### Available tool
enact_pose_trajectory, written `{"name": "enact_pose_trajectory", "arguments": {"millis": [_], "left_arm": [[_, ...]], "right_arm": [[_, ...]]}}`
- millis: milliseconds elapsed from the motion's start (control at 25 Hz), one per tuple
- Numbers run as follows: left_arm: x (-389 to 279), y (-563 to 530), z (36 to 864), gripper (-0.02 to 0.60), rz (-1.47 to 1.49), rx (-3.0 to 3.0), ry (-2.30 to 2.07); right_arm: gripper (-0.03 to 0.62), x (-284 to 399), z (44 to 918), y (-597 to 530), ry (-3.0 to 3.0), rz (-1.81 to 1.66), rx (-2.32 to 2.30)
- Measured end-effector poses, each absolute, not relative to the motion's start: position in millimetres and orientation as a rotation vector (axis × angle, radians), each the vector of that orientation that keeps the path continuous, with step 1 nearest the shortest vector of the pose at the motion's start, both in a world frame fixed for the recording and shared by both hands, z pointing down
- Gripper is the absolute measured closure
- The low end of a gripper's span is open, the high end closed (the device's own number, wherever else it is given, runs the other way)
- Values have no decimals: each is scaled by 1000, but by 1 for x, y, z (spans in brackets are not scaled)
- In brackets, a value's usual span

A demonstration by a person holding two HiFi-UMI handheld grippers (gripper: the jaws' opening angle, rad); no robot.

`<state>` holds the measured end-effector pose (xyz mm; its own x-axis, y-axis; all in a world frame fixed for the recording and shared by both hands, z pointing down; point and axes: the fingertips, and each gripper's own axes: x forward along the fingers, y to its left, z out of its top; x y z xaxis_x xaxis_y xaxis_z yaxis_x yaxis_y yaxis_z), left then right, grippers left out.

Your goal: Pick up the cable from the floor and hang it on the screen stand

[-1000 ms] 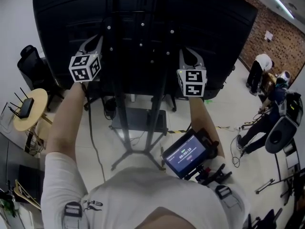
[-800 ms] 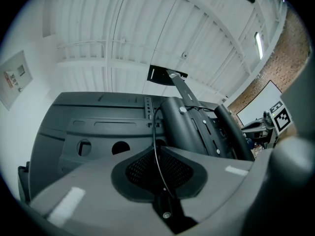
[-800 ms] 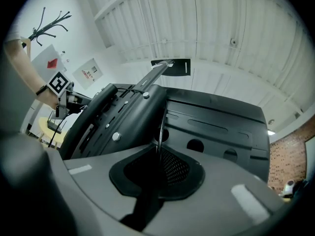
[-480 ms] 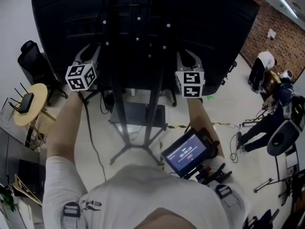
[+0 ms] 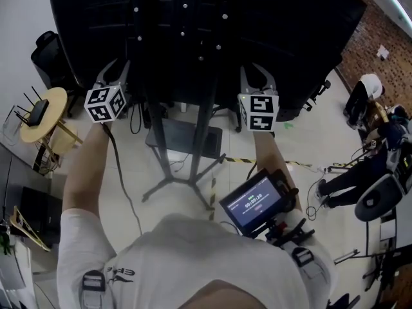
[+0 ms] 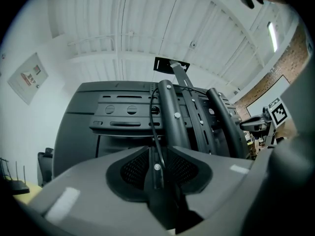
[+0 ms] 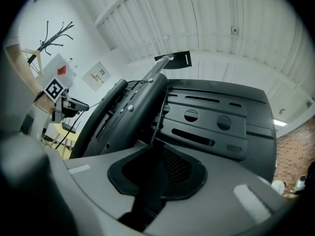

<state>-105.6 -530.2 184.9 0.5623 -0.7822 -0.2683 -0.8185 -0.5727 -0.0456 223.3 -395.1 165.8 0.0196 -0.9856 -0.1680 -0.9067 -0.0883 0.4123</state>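
Observation:
I face the back of a big black screen on its screen stand. My left gripper is raised at the stand's left side. Its jaws have just been opening, and the thin black cable lies loose in the gap of my left gripper. From there the cable climbs to the stand's column. Its tail hangs beside my left arm toward the floor. My right gripper is up on the stand's right. The cable runs down into the slot of my right gripper; a grip does not show.
The stand's legs spread on the pale floor below me. A round yellow table with a router and a black chair stand at the left. People and gear crowd the right. A small monitor hangs at my chest.
Both grippers have sunk lower along the back of the screen, and the left one has drifted a little to the left. The hanging cable tail followed the left gripper.

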Motion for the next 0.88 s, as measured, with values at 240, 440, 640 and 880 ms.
{"name": "enact_pose_trajectory", "arguments": {"millis": [240,440,640,880], "left_arm": [[-111,-499,202,472,281,-2582,1469],[-107,-461,212,496,254,-2545,1542],[-103,-417,225,549,226,-2498,1625],[-101,-368,240,578,175,-2465,1673]], "right_arm": [[531,217,179,-388,-2091,-608,2010],[550,210,190,-376,-2202,-589,1931],[577,198,201,-362,-2358,-531,1837],[580,172,228,-347,-2526,-416,1716]]}}
